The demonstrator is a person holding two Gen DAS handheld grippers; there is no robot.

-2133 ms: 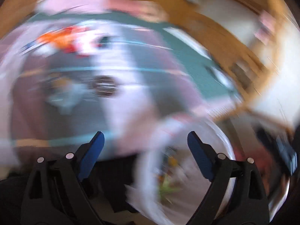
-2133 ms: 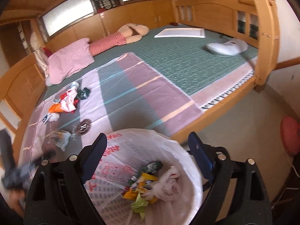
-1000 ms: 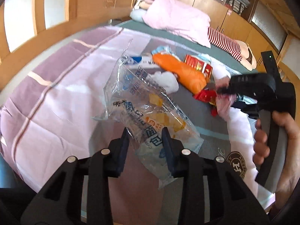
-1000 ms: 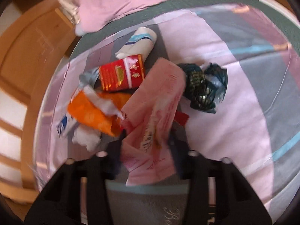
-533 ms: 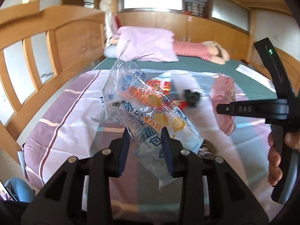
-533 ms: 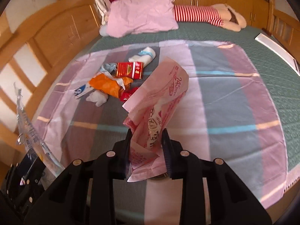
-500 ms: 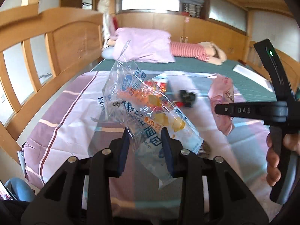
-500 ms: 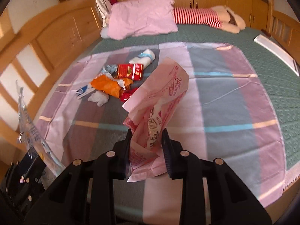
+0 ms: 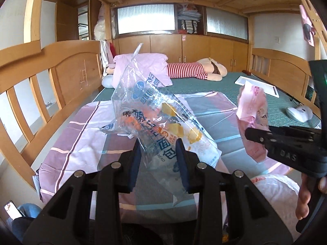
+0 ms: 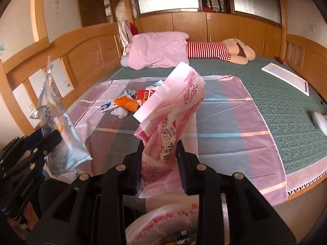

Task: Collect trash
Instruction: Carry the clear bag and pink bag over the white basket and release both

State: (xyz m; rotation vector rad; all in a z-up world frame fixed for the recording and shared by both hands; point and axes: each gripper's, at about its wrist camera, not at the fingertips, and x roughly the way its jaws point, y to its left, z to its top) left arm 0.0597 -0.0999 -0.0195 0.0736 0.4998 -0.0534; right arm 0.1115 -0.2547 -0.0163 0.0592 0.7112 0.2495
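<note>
Wrappers now lifted off bed (image 10: 286,106): left gripper (image 9: 158,159) fingers clamp clear bread bag (image 9: 155,118), right gripper (image 10: 160,159) fingers, just closing, pinch pink packet (image 10: 173,118). Lined bin (image 10: 163,224) below; drop likely next. Small trash pile (image 10: 130,100) remains on bed.

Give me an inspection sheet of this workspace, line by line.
Surface: striped pink sheet spread on a green mattress.
Job's things: clear bread wrapper and pink plastic pack lifted; white-lined bin below.
Clutter: orange bag, red packet, white wad left on the sheet.
Grippers: left gripper shut on the wrapper; right gripper shut on the pack.
Cables: one thin cable near a white device.
Surroundings: pink pillow, striped plush toy, wooden bed rails.
</note>
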